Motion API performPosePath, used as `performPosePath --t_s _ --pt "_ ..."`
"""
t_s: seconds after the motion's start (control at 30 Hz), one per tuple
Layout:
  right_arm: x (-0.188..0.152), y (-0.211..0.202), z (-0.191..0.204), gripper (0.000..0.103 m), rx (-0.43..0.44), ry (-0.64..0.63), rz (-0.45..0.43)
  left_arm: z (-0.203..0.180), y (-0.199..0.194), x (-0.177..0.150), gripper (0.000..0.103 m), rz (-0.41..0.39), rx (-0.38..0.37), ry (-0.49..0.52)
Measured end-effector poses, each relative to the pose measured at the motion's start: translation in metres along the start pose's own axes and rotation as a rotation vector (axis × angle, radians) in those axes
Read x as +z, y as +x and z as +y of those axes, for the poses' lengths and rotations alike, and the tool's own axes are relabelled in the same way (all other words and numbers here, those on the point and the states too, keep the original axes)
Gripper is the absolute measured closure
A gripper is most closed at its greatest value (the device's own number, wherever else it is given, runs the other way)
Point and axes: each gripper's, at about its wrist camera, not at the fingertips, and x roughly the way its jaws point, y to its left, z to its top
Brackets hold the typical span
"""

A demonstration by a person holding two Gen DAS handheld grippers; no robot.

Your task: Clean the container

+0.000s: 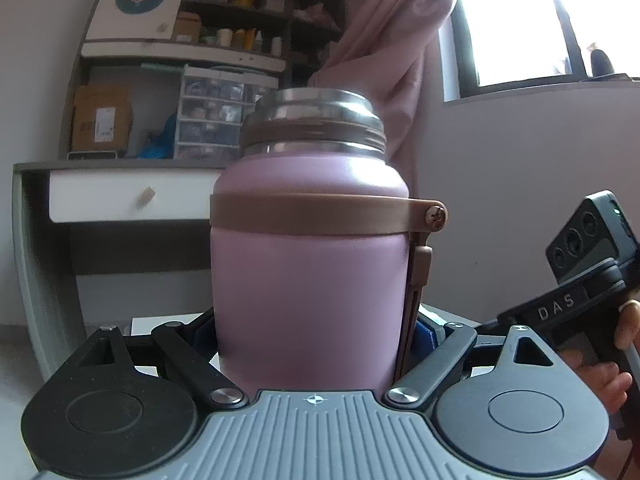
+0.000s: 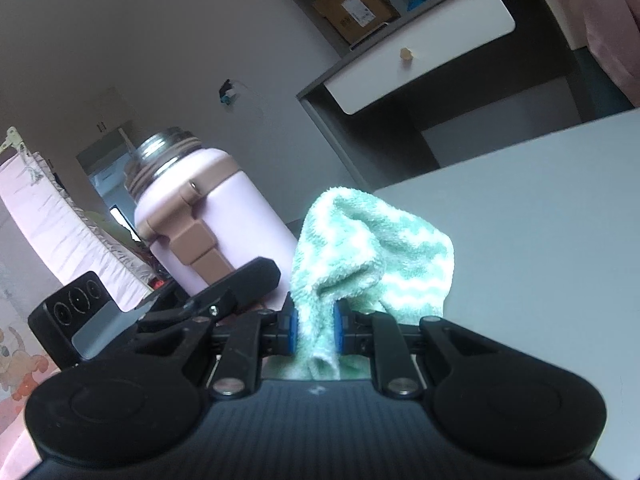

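Two grippers share the work, and we read the split as one holding while the other wipes. Nearest in the left wrist view, our left gripper (image 1: pixel 308 340) has its jaws spread around the base of the pink flask (image 1: pixel 308 248). The blue pads sit at the flask's sides, at about 8 and 4 o'clock of its body, though the flask hides the actual contact, so we judge rather than see that it is clamped. We think the grip sits low on the body so that the mouth stays free. The flask stands upright, its brown band (image 1: pixel 320 216) ringing the shoulder and the bare steel threaded neck (image 1: pixel 316 120) at 12 o'clock, with no lid on it.

In the right wrist view, our right gripper (image 2: pixel 314 330) is pinched almost fully together on a green and white towel (image 2: pixel 372 248). Most of the towel bunches up in front of the pads, which we take as leaving plenty of loose cloth to rub with. From here the flask (image 2: pixel 208 216) lies at about 10 o'clock, near but not touching the towel, and the left gripper's arm (image 2: pixel 236 284) reaches in under it.

Beyond the towel, at 2 o'clock, the pale table (image 2: pixel 540 220) spreads away. Farther still stand a desk drawer (image 2: pixel 420 56) and a cardboard box (image 2: pixel 356 4). In the left view, shelves (image 1: pixel 240 20) and a pink curtain (image 1: pixel 392 40) close the background.
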Motion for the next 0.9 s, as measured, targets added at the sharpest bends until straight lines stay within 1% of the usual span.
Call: performPosePath --t_s 0.1,0.2,0.33,0.43,0.53,0.67,0.77,0.9 --pt "-0.002 -0.009 0.004 0.086 -0.067 -0.011 -0.029 -0.006 0.001 0.002 0.014 0.011 0.044 0.007" --pt "0.001 -0.025 0.013 0.086 -0.149 -0.067 -0.076 -0.013 0.003 0.005 0.014 0.025 0.092 0.004" --pt "0.007 -0.046 0.031 0.086 -0.245 -0.154 -0.126 -0.02 -0.001 0.01 0.014 0.03 0.168 -0.033" --pt "0.009 -0.059 0.041 0.086 -0.294 -0.207 -0.158 -0.025 -0.005 0.012 0.014 0.031 0.213 -0.041" --pt "0.008 -0.07 0.049 0.086 -0.345 -0.264 -0.176 -0.027 -0.007 0.015 0.015 0.032 0.238 -0.051" --pt "0.01 -0.078 0.052 0.086 -0.393 -0.3 -0.18 -0.031 -0.007 0.02 0.016 0.034 0.288 -0.069" --pt "0.015 -0.074 0.052 0.086 -0.416 -0.301 -0.177 -0.038 -0.006 0.023 0.017 0.03 0.348 -0.074" --pt "0.011 -0.075 0.049 0.086 -0.427 -0.292 -0.166 -0.05 -0.004 0.026 0.017 0.016 0.452 -0.084"
